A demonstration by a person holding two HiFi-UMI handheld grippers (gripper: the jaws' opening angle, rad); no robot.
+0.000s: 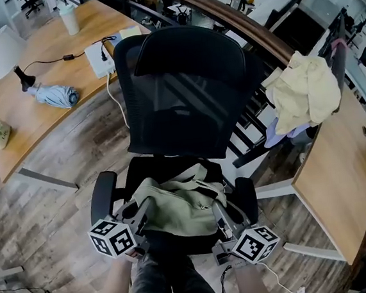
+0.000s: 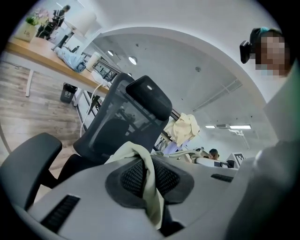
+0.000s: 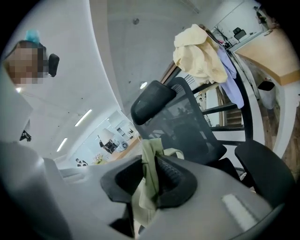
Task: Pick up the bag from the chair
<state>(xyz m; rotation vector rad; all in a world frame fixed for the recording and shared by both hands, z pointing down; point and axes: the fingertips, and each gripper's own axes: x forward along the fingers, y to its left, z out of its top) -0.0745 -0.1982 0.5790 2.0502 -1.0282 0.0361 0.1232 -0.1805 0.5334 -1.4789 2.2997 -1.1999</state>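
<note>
A pale olive cloth bag (image 1: 179,205) hangs just above the seat of a black mesh office chair (image 1: 184,91). My left gripper (image 1: 145,207) is shut on the bag's left strap (image 2: 149,185), which runs down between its black pads. On the other side my right gripper (image 1: 219,211) is shut on the right strap (image 3: 149,180), bunched between its pads. Both grippers sit at the front of the seat, between the black armrests (image 1: 102,194), and point toward the backrest.
A long wooden desk (image 1: 47,72) curves behind the chair with a folded blue umbrella (image 1: 54,96), a power strip (image 1: 100,57) and a cup (image 1: 68,19). At the right stands another wooden desk (image 1: 340,172), with yellow cloth (image 1: 303,89) draped near it. My leg (image 1: 163,280) is below.
</note>
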